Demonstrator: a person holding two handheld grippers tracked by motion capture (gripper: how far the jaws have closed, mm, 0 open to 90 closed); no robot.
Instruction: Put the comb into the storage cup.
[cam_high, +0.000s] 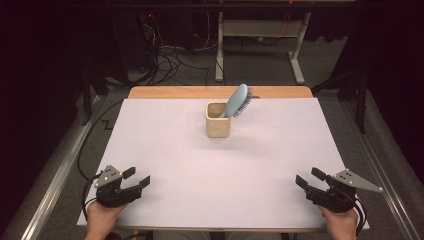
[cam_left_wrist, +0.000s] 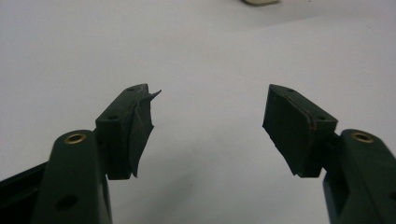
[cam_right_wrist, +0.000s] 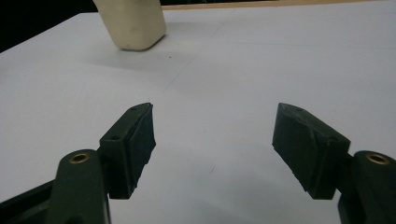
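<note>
Left tool (cam_high: 137, 178) rests at the near left corner of the white worktop (cam_high: 170, 150), jaws apart with nothing between them; right tool (cam_high: 311, 179) sits at the near right corner, jaws likewise spread and empty. Cream cup (cam_high: 218, 120) stands upright at the far middle of the worktop, well apart from both tools, with a blue hairbrush (cam_high: 237, 100) leaning in it, head up and tilted to the right.

Lab: tangled floor cables (cam_high: 167, 60), dark surroundings.
</note>
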